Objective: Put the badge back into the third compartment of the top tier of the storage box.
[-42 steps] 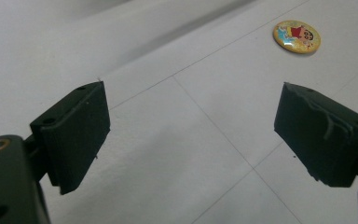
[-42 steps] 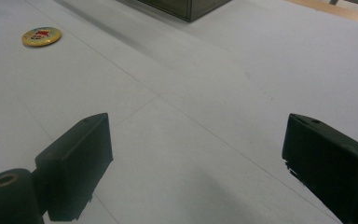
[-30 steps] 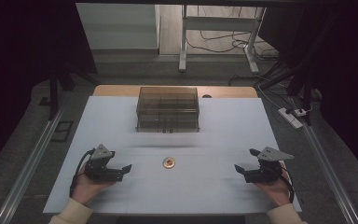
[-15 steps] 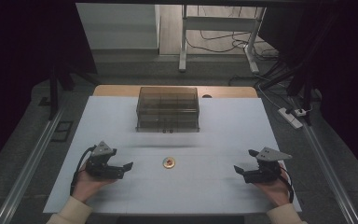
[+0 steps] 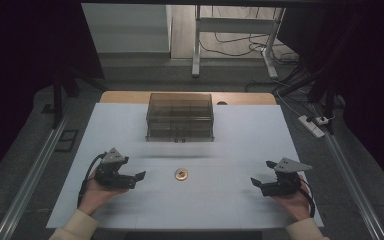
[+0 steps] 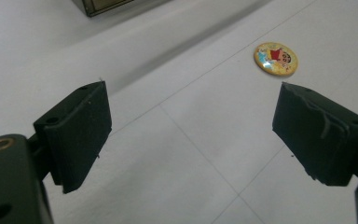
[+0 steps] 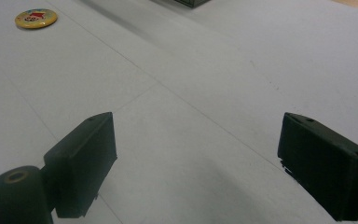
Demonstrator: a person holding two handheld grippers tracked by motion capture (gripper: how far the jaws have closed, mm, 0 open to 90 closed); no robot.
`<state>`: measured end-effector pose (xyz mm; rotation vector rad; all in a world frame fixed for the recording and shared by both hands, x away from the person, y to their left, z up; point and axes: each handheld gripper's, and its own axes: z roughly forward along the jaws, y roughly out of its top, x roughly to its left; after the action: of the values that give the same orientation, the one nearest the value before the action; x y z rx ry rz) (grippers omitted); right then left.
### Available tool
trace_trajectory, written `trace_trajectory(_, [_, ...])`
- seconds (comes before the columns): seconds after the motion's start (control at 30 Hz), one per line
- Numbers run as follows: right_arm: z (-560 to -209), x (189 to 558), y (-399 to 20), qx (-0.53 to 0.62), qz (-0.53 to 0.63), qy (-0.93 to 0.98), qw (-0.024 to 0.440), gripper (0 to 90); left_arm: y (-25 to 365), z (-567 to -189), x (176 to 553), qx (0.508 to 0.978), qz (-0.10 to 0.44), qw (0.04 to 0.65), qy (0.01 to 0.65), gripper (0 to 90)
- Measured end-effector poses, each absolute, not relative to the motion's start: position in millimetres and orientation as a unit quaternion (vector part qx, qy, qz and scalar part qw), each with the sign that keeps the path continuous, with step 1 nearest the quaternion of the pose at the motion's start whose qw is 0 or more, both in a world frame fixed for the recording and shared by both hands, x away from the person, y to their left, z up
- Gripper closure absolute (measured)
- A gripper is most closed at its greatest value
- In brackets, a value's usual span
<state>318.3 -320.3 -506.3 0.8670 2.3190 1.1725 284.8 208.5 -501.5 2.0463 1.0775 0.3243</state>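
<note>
So, a white tabletop is seen from the high view, with a small round yellow badge lying flat near its middle front. A cartoon figure in red is printed on the badge, and no writing on it can be read. A smoky transparent plastic box with compartments is set at the far side of the tabletop, well apart from the badge; a small dark label is spotted on its front edge, but it's too tiny to be read.

The left tool is held in the person's left hand at the near left, with its jaws spread wide and nothing between them. In the left gripper view the badge is seen ahead, just beyond the right-hand jaw, not touched.

The right tool is held in the right hand at the near right, its jaws likewise parted and empty. In the right gripper view the badge is seen far off at the upper left.
</note>
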Motion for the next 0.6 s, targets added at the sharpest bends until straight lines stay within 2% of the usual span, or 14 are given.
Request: trace_trajectory(0.6, [-507, 318, -319, 0.307, 0.415, 0.833, 0.199, 11.4, 182, -488, 296, 0.825, 0.111, 0.394, 0.390, 12.5])
